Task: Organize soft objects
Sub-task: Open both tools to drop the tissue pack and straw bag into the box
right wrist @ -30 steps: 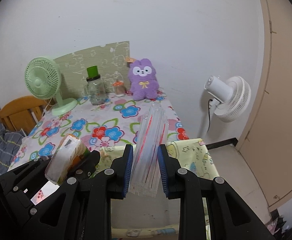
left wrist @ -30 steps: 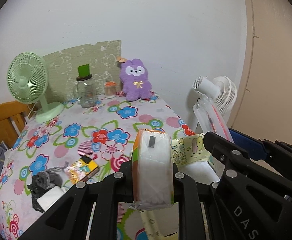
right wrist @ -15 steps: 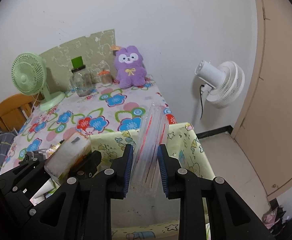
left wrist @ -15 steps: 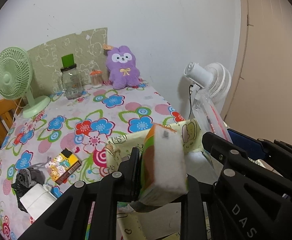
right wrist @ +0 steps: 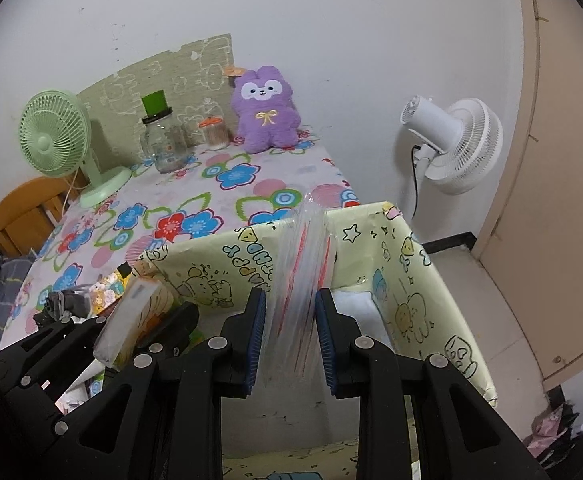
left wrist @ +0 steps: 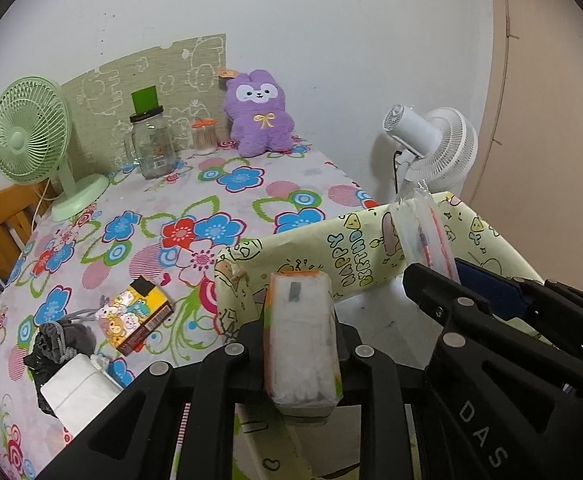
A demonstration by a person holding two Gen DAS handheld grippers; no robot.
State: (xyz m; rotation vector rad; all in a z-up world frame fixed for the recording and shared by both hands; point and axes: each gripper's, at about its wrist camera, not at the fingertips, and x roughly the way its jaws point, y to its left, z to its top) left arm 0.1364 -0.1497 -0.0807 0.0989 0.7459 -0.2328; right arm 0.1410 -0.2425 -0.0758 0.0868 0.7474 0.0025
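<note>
My left gripper (left wrist: 300, 330) is shut on a soft tissue pack (left wrist: 299, 360), white with orange and green edges, held upright over the near left corner of a pale yellow cartoon-print box (left wrist: 347, 248). My right gripper (right wrist: 290, 300), with blue pads, is shut on a clear plastic packet (right wrist: 303, 248) with red lines. That packet stands up over the box's (right wrist: 411, 280) far wall. In the right wrist view the tissue pack (right wrist: 131, 320) shows at lower left. The box's white floor is partly hidden by both grippers.
The box stands against a flower-print table (left wrist: 211, 184). On the table are a purple plush rabbit (left wrist: 261, 116), a green fan (left wrist: 31, 136), a glass jar (left wrist: 153, 140), a yellow card box (left wrist: 135, 314), a dark pouch (left wrist: 59, 340) and a white pack (left wrist: 79, 388). A white fan (right wrist: 451, 140) stands on the right.
Both grippers have sunk toward the box, which now fills more of both views. The tissue pack leaned sideways half a second ago and stands straight again.
</note>
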